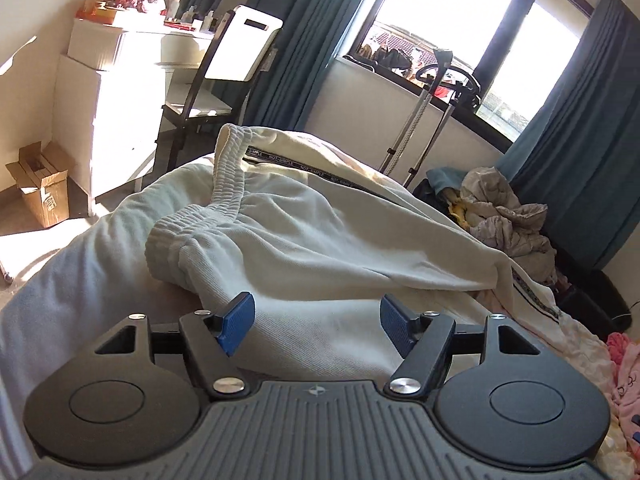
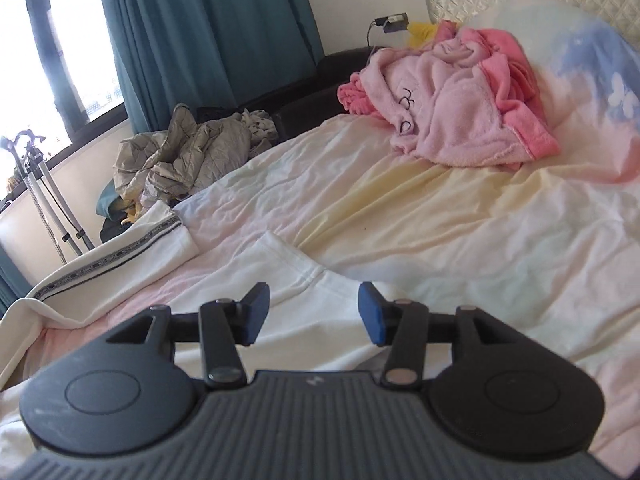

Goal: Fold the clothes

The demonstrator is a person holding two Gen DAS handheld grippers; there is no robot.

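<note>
Sweatpants (image 1: 304, 216), cream-white with an elastic waistband (image 1: 224, 172) and a printed side stripe (image 1: 320, 172), lie crumpled on the bed (image 2: 440, 216). Left gripper (image 1: 317, 322) hovers just above the near fabric, jaws spread wide and holding nothing. Right gripper (image 2: 313, 312) hangs over 1 pant leg (image 2: 280, 276), its cuff spread on the sheet; jaws stand wide apart and empty. A second leg with the stripe (image 2: 120, 248) runs along the bed's left edge. Pink robe (image 2: 452, 104) sits bunched far right near the pillow (image 2: 580, 52). Grey bedding (image 2: 180, 156) lies heaped beyond the bed under teal curtains (image 2: 208, 32). Chair (image 1: 224, 64) stands far left.
</note>
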